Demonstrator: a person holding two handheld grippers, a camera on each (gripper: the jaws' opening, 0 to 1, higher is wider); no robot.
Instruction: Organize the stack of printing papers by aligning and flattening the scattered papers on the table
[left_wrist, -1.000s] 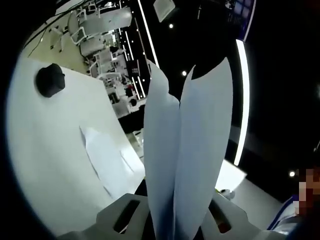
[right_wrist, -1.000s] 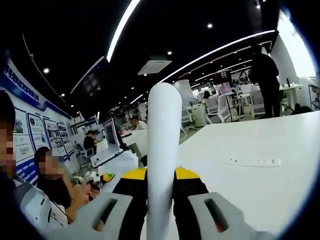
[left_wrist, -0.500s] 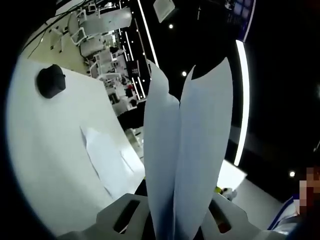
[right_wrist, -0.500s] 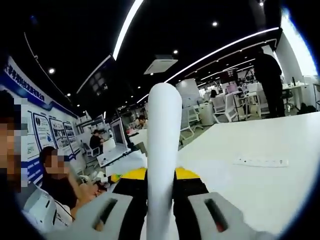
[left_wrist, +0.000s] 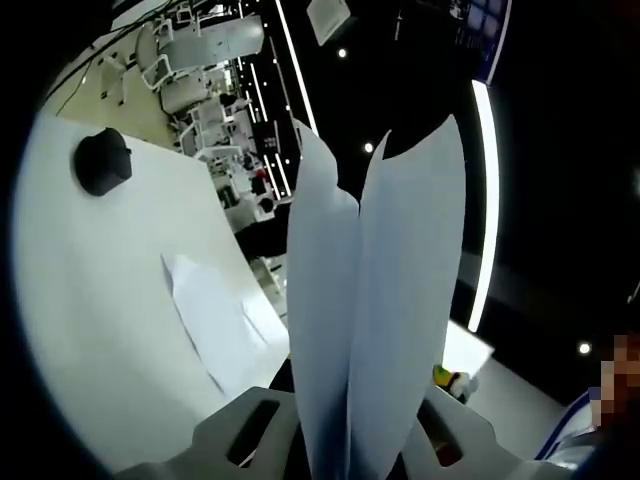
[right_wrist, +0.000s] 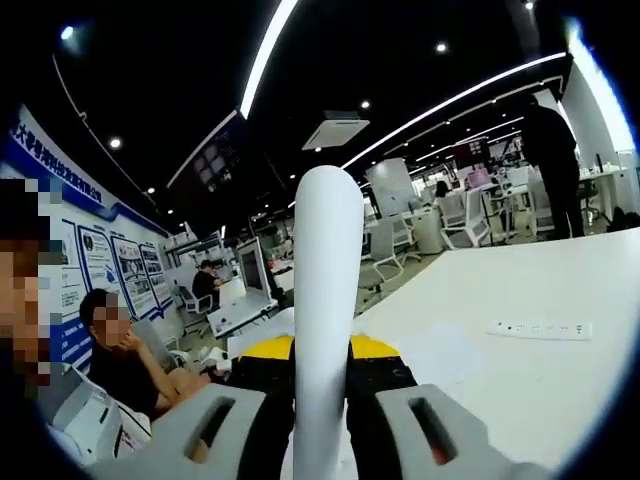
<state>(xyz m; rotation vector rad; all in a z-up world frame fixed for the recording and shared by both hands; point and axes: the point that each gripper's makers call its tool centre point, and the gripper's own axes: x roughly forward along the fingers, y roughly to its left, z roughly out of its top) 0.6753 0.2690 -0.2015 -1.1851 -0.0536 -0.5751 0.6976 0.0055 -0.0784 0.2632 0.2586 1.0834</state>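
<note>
Paper sheets (left_wrist: 375, 300) curled upright, smooth white table (left_wrist: 90, 290)

You face an open office: dark ceiling (right_wrist: 180, 70) with light strips (right_wrist: 265, 55), white chairs (right_wrist: 462, 215), blue posters (right_wrist: 95, 270).

White printing papers (left_wrist: 375, 320) stand upright, lifted off the surface (left_wrist: 90, 300), their top edges splaying into two pointed leaves in the left gripper view. Seen edge-on in the right gripper view, they form one narrow rounded strip. Another loose sheet (left_wrist: 215, 320) lies flat on the surface.
</note>
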